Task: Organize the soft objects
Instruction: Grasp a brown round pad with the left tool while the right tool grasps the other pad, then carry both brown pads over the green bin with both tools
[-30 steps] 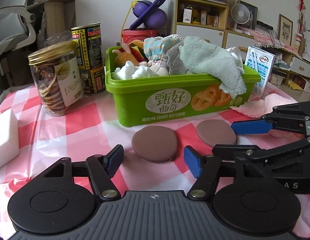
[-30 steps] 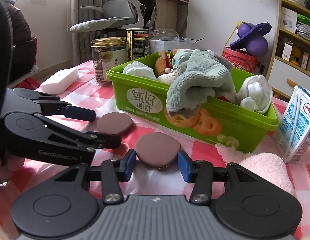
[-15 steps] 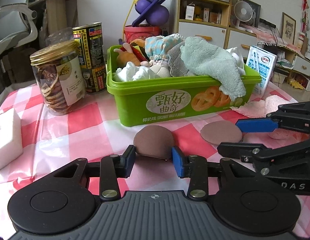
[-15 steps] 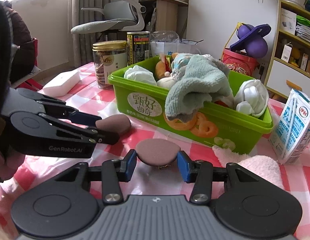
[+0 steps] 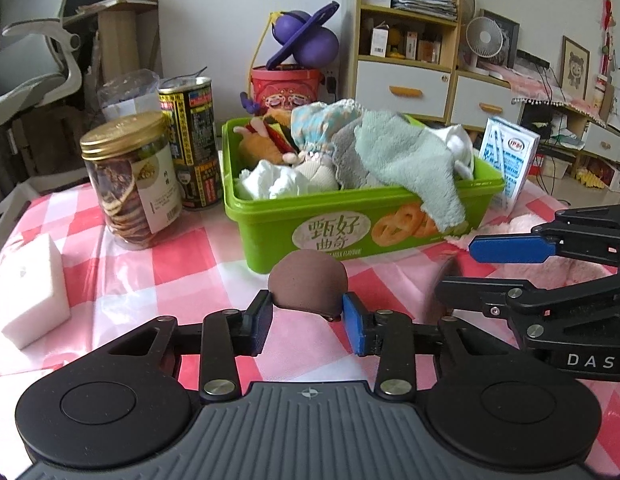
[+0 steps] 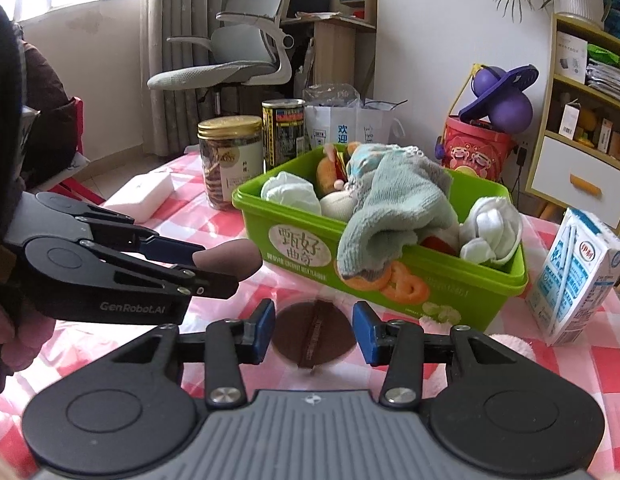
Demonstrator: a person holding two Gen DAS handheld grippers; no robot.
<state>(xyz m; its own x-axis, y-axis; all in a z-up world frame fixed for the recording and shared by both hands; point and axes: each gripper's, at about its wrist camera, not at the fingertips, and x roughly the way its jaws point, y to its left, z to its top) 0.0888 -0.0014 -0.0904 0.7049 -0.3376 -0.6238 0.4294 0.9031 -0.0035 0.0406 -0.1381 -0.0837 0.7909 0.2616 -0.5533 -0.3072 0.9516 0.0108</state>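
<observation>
Left tool and right tool each clamp a brown puff; carry both level over the green bin rim, then release.

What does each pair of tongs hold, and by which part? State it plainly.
Left tongs: a brown round pad, squeezed across its opposite edges. Right tongs: the second brown pad, tipped on edge with its back strap showing, gripped by its rim.

Ahead: heaped green tub. Left: jar, can, white block. Right: milk carton.
</observation>
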